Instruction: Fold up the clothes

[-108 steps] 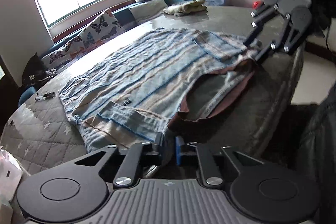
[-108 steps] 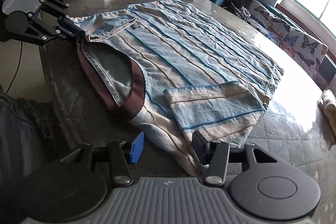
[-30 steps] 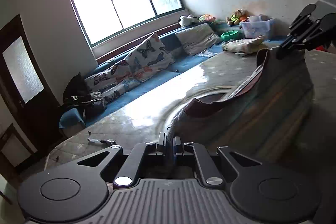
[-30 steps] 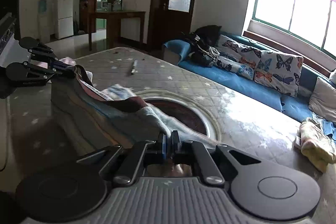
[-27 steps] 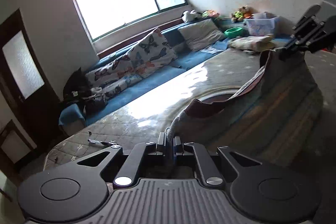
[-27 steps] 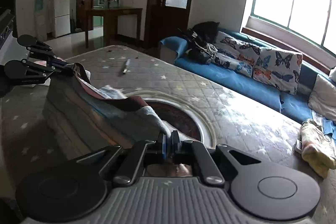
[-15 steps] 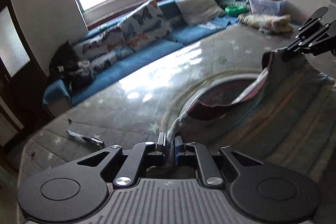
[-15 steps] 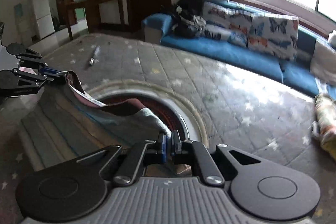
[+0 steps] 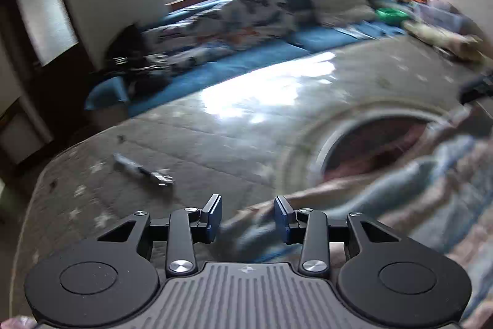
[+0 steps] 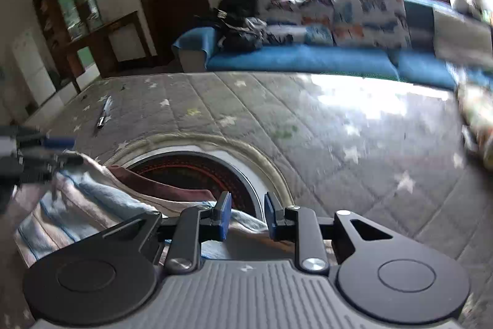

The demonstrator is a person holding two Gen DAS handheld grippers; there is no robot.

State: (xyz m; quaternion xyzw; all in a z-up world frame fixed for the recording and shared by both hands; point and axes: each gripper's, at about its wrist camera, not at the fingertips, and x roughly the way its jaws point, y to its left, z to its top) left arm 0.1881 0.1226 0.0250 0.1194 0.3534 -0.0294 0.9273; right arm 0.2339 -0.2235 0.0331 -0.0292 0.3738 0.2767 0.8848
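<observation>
Room: I am looking across a grey quilted table cover [image 10: 323, 125] with pale stars, toward a blue sofa [image 10: 295, 59] with butterfly cushions under a bright window; a dark round inset [image 10: 197, 171] is showing in the table's middle.

Surface: a pen [image 10: 104, 112] is lying well apart from the cloth, near the far left edge in my right view.

Garment: the striped blue and beige shirt [image 10: 89, 202] with its maroon neck band is now lying on the table, its edge reaching over the rim of the round inset and bunching just under both my tools.

Left gripper [image 9: 248, 216]: my jaws are standing apart with nothing between them; half a second ago they were pinching a shoulder of the shirt and holding it up.

Right gripper [image 10: 245, 216]: my jaws are also parted and gripping nothing, with the cloth lying below and behind the blue pads; it too was clamped on the fabric half a second ago.

Change: I am letting go on both sides at once, and both views are smearing with motion, so I am judging that the hands are pulling away.

Meaning: the carried half has been laid over, so one fold looks done; I am expecting the next step to be a fresh grasp for another fold or for smoothing.

Risk: the bunched edge may be leaving the fold uneven.
</observation>
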